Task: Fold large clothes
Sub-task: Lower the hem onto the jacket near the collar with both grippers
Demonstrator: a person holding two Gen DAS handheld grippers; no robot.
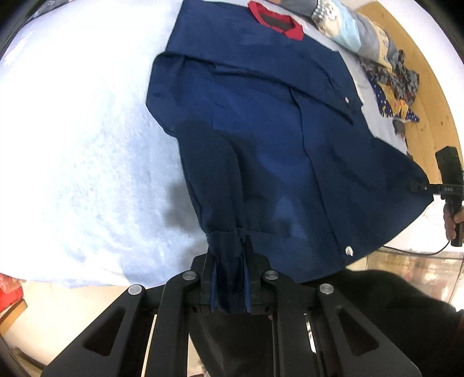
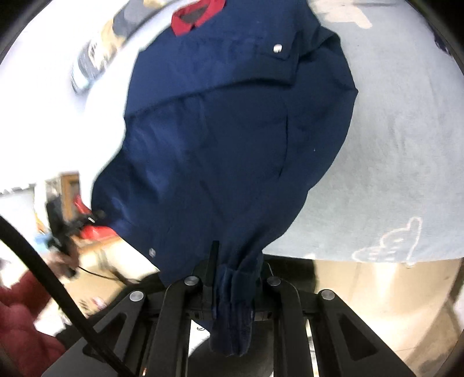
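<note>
Fingers of left gripper [image 1: 229, 278] and right gripper [image 2: 232, 287] clamped on navy shirt [image 1: 261, 139] hem; long axis runs away, red collar [image 1: 275, 20] far.

surface: pale blue blanket [image 1: 72, 145] | on it: navy jacket [image 1: 261, 130], heaped clothes [image 1: 385, 72]

A navy blue jacket [image 1: 261, 139] with a red collar [image 1: 277, 20] stretches ahead of the black left gripper [image 1: 230, 278]. The blanket [image 1: 87, 145] beneath is pale blue; right of the black right gripper [image 2: 232, 287] it bears a white outline drawing [image 2: 391, 243].
</note>
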